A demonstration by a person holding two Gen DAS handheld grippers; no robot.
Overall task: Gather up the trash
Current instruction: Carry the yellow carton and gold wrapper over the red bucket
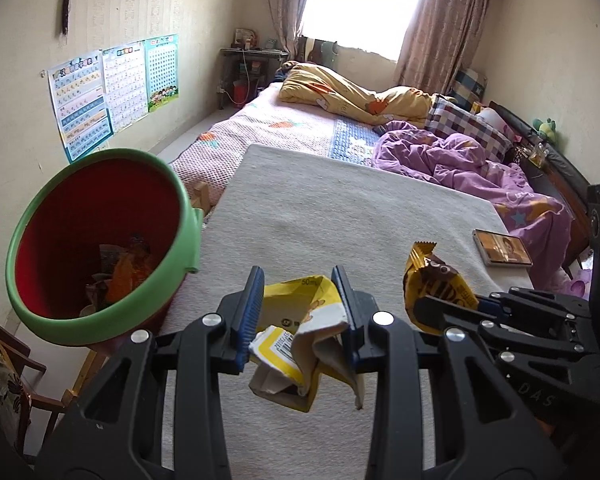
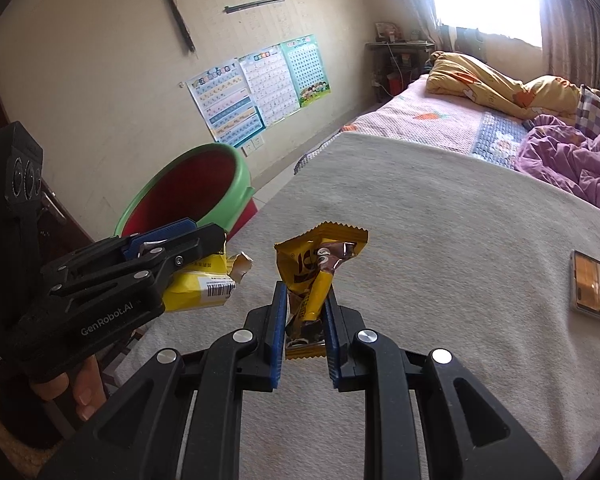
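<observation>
The left hand-held gripper (image 1: 298, 316) is clamped on a crumpled yellow carton (image 1: 300, 344), held above the grey mat (image 1: 340, 216) on the bed; just right of the carton, the right hand-held gripper (image 2: 306, 330) is squeezed almost fully together on a yellow-brown wrapper (image 2: 320, 264), also lifted off the mat; left of the carton, beside the bed, stands the green-rimmed red bin (image 1: 100, 240) with scraps inside; farther right of the carton a phone (image 1: 502, 253) lies on the mat; beyond lie purple (image 1: 460, 160) and yellow quilts (image 1: 352, 92).
</observation>
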